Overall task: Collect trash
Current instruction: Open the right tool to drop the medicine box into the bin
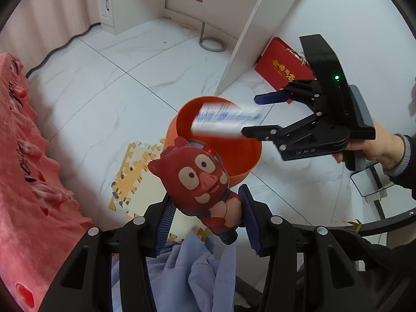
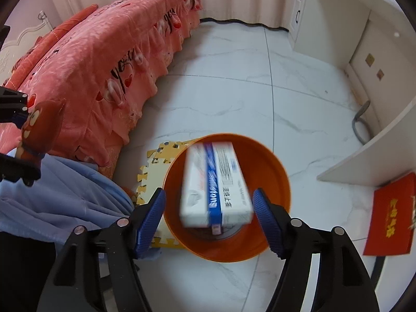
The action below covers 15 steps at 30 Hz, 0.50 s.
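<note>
An orange bin (image 2: 275,244) stands on the white tiled floor; it also shows in the left wrist view (image 1: 241,161). A white and blue box (image 2: 215,184), motion-blurred, is in the air over the bin's mouth, free between the spread fingers of my right gripper (image 2: 209,219); in the left wrist view the box (image 1: 223,119) is just off the right gripper (image 1: 251,115), which is open. My left gripper (image 1: 205,221) is shut on a red cartoon-animal toy (image 1: 197,176), held up near the bin's rim; the toy also shows at the left edge of the right wrist view (image 2: 36,127).
A bed with a pink cover (image 2: 85,59) lies to the left. A light blue cloth (image 2: 59,189) hangs beside it. A yellow foam puzzle mat (image 2: 153,166) lies under the bin. A red booklet (image 2: 390,215) leans by a white desk (image 2: 364,135). A grey hose (image 2: 360,122) lies under the desk.
</note>
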{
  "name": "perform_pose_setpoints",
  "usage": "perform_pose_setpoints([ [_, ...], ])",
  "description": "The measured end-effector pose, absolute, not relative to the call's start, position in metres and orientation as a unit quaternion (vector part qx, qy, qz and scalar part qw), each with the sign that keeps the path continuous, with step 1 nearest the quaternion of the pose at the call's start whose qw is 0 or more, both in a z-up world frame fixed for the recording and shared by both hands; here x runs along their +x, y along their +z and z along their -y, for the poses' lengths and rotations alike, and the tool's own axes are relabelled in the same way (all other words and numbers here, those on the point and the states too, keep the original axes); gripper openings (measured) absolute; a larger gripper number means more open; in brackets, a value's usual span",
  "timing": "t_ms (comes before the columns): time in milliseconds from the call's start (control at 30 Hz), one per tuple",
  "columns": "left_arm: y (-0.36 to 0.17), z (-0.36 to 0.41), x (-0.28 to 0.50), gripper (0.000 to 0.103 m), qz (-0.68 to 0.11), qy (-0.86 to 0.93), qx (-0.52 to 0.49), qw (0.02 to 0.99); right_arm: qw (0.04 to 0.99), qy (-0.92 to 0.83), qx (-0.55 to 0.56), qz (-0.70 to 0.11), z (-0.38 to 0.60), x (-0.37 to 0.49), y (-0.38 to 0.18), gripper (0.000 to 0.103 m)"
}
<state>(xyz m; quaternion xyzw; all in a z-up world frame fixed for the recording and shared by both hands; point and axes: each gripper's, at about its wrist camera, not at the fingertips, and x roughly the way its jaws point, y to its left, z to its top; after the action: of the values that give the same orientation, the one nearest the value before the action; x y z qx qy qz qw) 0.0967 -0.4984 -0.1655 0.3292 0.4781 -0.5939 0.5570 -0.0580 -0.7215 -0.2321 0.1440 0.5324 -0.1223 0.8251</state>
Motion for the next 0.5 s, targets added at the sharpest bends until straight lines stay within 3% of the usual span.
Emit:
perform_pose_setpoints([
  [500,-0.178,0.546,0.078,0.053,-0.471,-0.617,0.332,0.536,0.824,-0.156,0.159,-0.521,0.741,-0.079,-0.227,0.07],
])
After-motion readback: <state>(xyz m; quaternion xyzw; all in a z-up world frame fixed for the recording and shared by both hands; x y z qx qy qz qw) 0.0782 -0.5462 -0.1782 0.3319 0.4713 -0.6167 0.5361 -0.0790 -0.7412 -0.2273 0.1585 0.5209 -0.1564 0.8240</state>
